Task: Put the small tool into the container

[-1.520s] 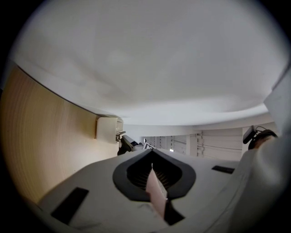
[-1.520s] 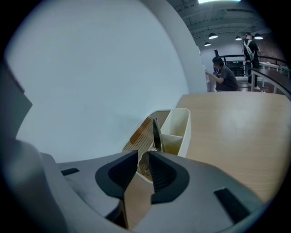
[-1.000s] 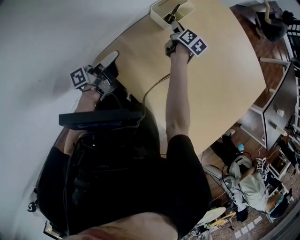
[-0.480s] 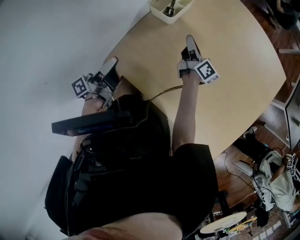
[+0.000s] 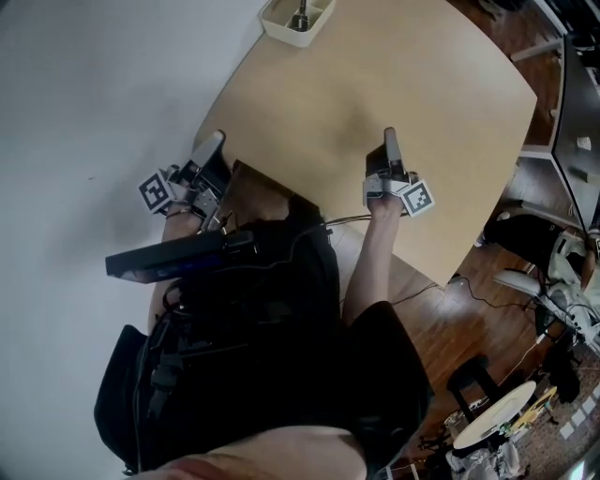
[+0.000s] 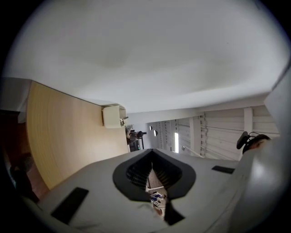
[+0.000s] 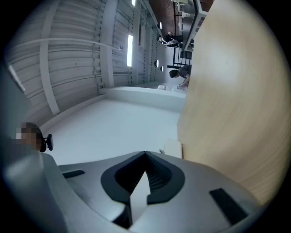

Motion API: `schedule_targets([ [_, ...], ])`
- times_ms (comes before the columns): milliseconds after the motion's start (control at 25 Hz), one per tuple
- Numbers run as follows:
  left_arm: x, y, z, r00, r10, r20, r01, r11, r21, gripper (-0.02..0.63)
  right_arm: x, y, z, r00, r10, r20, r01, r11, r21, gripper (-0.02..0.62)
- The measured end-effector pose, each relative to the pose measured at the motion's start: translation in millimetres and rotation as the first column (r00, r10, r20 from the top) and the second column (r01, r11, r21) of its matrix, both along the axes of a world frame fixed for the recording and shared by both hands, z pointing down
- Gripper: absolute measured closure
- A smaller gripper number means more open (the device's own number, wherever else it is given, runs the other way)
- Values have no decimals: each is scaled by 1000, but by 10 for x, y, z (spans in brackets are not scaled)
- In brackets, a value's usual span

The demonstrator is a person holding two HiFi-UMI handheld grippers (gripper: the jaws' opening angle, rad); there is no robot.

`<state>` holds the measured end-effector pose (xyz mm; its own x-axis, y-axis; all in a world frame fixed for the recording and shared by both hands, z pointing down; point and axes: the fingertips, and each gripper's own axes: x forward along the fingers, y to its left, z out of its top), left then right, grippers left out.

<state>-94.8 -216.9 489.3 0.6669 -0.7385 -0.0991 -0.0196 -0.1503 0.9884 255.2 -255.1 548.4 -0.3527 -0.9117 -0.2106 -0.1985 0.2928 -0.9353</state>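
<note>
The cream container (image 5: pixel 295 19) stands at the far edge of the round wooden table (image 5: pixel 441 84), with the small dark tool (image 5: pixel 302 16) standing inside it. My right gripper (image 5: pixel 388 136) hovers over the table's near half, well back from the container, shut with nothing between its jaws. My left gripper (image 5: pixel 214 141) hangs at the table's left edge, also shut and empty. The left gripper view shows the container (image 6: pixel 113 116) far off past the closed jaws (image 6: pixel 152 152). In the right gripper view the container (image 7: pixel 173 148) peeks out beside the closed jaws (image 7: pixel 145 155).
A white wall (image 5: pixel 84 84) runs along the table's left side. To the right lies a dark wooden floor (image 5: pixel 469 319) with cables, a stool and a chair base. A black flat device (image 5: pixel 178 258) sits across the person's chest.
My right gripper has drawn back from the container towards the person and its jaws have come together empty. The tool stays in the container. The left gripper has hardly moved.
</note>
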Motion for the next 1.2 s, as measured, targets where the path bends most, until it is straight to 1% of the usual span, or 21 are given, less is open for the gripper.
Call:
schedule_targets([
  [80, 68, -15, -17, 999, 24, -31, -23, 1000, 11, 609, -231, 7, -267, 1000, -29, 7, 29, 999, 39, 614],
  [240, 38, 58, -129, 997, 36, -64, -33, 998, 52, 610, -782, 148, -682, 990, -142, -18, 143, 986, 85, 614],
  [320, -87, 263, -163, 996, 34, -82, -29, 998, 60, 610, -1106, 453, -860, 983, -184, -21, 185, 978, 95, 614],
  [400, -194, 598, -197, 993, 24, -117, -18, 998, 57, 611, -1383, 906, -1011, 977, -213, -27, 215, 971, 102, 614],
  [560, -153, 1241, -247, 983, 4, -183, 7, 998, 60, 610, -1632, 1676, -1141, 962, -271, -42, 273, 959, 78, 614],
  [680, -314, 1541, -408, 979, -3, -206, 19, 997, 79, 611, -1874, 1988, -1381, 954, -289, -78, 295, 951, 87, 614],
  [840, -382, 1934, -525, 975, -3, -223, 23, 996, 87, 609, -2017, 2330, -1759, 948, -294, -119, 310, 938, 156, 614],
  [1000, -330, 2308, -587, 976, -8, -217, 32, 993, 109, 611, -2058, 2723, -1924, 941, -320, -113, 337, 919, 204, 614],
  [1120, -268, 2467, -713, 979, -8, -203, 37, 989, 141, 611, -2003, 2933, -2003, 939, -328, -105, 344, 909, 235, 614],
  [1200, -164, 2543, -753, 981, -6, -194, 35, 989, 146, 609, -1888, 3059, -2068, 942, -321, -95, 335, 907, 254, 614],
])
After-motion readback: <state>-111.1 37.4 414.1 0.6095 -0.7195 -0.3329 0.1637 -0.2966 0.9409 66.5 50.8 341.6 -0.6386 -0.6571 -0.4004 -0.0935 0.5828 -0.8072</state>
